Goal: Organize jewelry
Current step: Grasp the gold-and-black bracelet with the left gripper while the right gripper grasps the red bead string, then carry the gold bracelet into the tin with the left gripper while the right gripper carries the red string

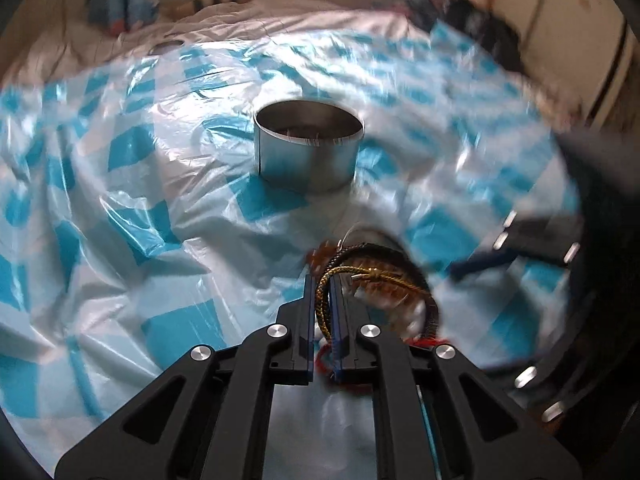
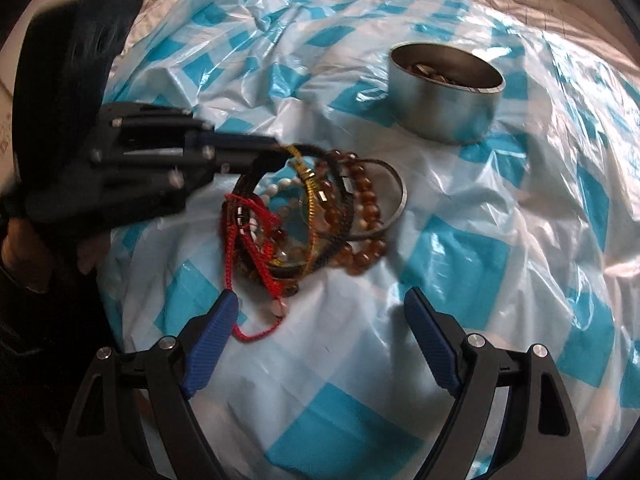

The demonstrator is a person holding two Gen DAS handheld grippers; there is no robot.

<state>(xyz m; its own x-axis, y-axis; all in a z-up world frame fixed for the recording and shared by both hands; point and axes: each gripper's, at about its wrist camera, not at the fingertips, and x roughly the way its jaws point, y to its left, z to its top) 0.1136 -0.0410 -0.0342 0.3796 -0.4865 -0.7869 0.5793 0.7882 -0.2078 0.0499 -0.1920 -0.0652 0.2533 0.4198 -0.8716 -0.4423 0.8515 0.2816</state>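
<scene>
A pile of bracelets (image 2: 304,216) lies on the blue-and-white checked plastic sheet (image 2: 460,240): red cord, amber beads, white beads, a metal bangle (image 2: 394,208), black and gold braided bands. My left gripper (image 1: 323,284) is shut on the gold braided bracelet (image 1: 360,276); it also shows in the right wrist view (image 2: 276,152) at the pile's left edge. My right gripper (image 2: 320,304) is open and empty, just in front of the pile. A round metal tin (image 2: 446,92) with jewelry inside stands beyond the pile; it also shows in the left wrist view (image 1: 308,148).
The sheet covers a bed with white bedding (image 1: 240,20) at the back. The right gripper shows blurred at the right of the left wrist view (image 1: 532,240). A dark sleeve (image 2: 60,60) is at far left.
</scene>
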